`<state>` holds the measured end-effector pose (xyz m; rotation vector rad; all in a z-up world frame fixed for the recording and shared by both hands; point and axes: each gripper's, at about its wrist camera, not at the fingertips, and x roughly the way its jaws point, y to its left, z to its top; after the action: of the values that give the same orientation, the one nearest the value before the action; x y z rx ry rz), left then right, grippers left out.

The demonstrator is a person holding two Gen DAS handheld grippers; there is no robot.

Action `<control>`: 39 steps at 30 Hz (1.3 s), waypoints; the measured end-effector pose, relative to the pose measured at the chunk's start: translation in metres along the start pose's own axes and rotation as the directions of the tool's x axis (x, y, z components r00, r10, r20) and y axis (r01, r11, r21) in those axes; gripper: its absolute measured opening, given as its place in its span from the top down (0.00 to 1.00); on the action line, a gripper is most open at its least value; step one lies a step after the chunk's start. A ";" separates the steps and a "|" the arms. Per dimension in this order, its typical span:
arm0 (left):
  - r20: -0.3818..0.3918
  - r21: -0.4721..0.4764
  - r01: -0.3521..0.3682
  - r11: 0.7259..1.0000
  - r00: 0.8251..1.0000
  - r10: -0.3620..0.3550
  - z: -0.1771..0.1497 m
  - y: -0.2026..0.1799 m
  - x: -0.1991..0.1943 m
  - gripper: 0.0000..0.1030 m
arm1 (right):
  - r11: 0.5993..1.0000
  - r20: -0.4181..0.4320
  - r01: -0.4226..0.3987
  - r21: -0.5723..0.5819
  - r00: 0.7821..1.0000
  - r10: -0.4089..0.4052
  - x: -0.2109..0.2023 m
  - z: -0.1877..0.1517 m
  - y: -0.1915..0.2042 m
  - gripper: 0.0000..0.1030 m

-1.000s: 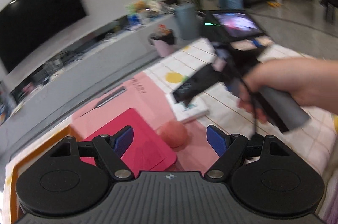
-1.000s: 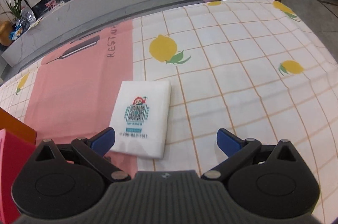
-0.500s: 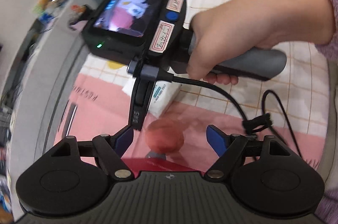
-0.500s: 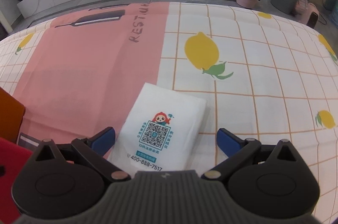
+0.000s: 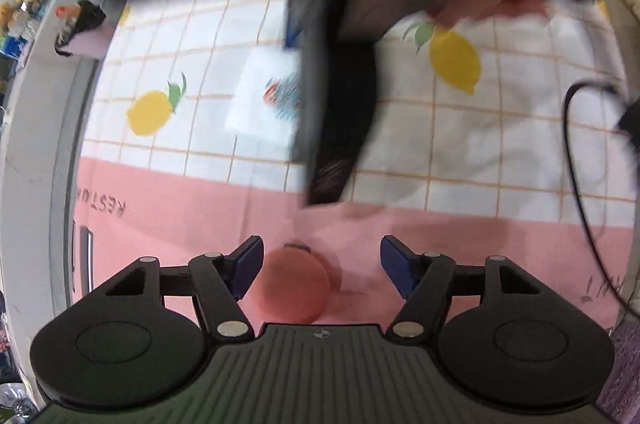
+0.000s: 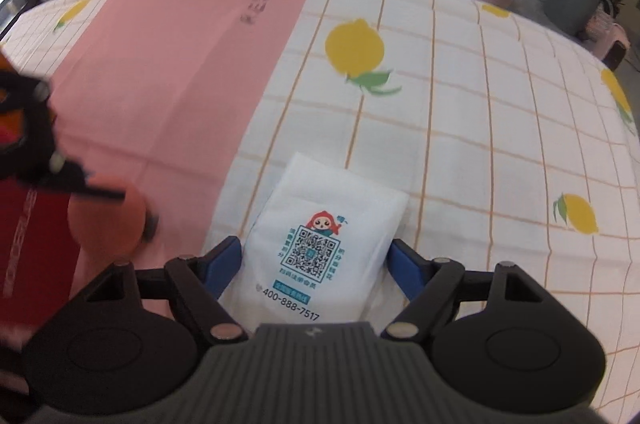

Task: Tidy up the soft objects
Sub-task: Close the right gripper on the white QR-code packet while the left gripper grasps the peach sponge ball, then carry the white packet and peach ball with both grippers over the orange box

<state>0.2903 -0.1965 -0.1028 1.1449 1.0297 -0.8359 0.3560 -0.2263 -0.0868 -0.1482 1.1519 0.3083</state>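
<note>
Tablecloth (image 6: 460,128): white grid with lemons and a pink band, covering the whole surface.
Right gripper (image 6: 316,260): pointing steeply down, jaws just closing in, blue pads flanking the tissue pack, contact not clear.
Left gripper (image 5: 322,266): pointing down, jaws just narrowing, pads apart either side of the ball.
Tissue pack (image 6: 320,240): flat on the white grid, near the pink band's edge.
Pink ball (image 5: 290,286): on the pink band, close to the left pad, not visibly squeezed.
</note>
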 end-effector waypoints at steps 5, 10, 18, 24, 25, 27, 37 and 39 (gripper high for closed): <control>-0.022 -0.018 0.002 1.000 1.000 -0.003 -0.003 0.007 0.014 0.24 | 0.994 -0.062 -0.002 -0.112 0.998 -0.005 -0.008 -0.019 -0.005 0.21; -0.017 -0.073 0.057 0.996 0.998 -0.058 -0.005 0.024 0.017 0.39 | 0.984 -0.108 -0.037 -0.172 0.994 0.018 -0.014 -0.029 -0.006 0.22; -0.155 0.041 0.007 0.999 0.988 0.000 0.006 0.013 0.032 0.44 | 0.945 -0.194 -0.092 -0.313 0.980 0.031 -0.026 -0.048 0.006 0.24; -0.238 -0.039 -0.021 0.999 0.971 0.011 0.004 0.045 0.032 0.16 | 0.941 -0.213 -0.095 -0.325 0.977 0.025 -0.025 -0.051 0.008 0.16; -0.255 -0.045 -0.013 0.999 0.967 0.001 0.005 0.047 0.034 0.15 | 0.940 -0.214 -0.100 -0.327 0.976 0.029 -0.024 -0.051 0.009 0.15; -0.276 -0.059 -0.002 0.998 0.961 -0.014 0.008 0.051 0.038 0.15 | 0.935 -0.215 -0.109 -0.337 0.976 0.036 -0.024 -0.051 0.012 0.14; -0.316 -0.164 0.069 0.984 0.941 -0.118 0.010 0.071 0.048 0.49 | 0.927 -0.209 -0.129 -0.353 0.976 0.056 -0.025 -0.053 0.012 0.11; -0.298 -0.191 0.063 0.980 0.947 -0.119 0.008 0.067 0.041 0.50 | 0.926 -0.206 -0.130 -0.353 0.977 0.059 -0.025 -0.054 0.012 0.09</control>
<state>0.3672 -0.1897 -0.1196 1.1002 1.3970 -0.6317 0.2958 -0.2340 -0.0849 -0.4598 1.2868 0.6057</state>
